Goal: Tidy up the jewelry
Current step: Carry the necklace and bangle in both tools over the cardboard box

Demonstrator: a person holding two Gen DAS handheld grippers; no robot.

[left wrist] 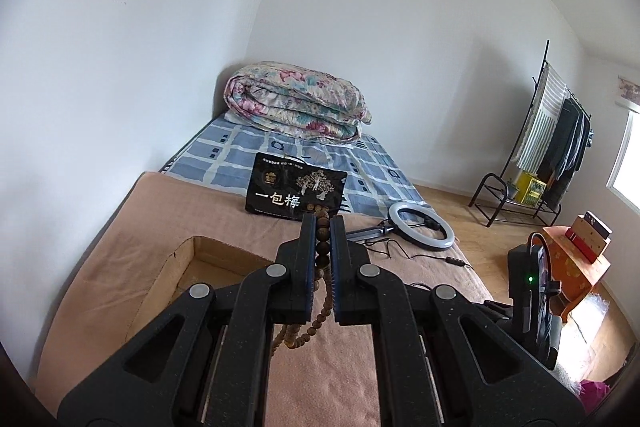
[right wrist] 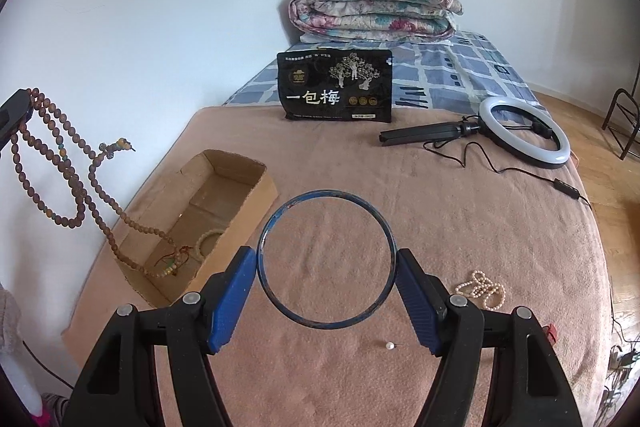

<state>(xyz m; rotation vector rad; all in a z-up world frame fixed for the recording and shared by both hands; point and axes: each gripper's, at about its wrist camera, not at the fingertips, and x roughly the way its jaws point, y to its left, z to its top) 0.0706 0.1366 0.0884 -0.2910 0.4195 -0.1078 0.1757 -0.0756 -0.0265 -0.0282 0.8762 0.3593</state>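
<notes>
Behind the cardboard box (right wrist: 208, 215), pouch (right wrist: 335, 86) reads "一包梅".

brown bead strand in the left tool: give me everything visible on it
The brown bead strand is a long string of round, matte, wood-like beads with a few greenish ones, looped several times. The left tool is shut on its upper part, with larger beads pinched between the pads. A short side tassel with yellowish beads sticks out. It hangs slack; its lower end, with a yellowish bead and red cord, trails into the open cardboard box, near a pale bead bracelet.
</notes>
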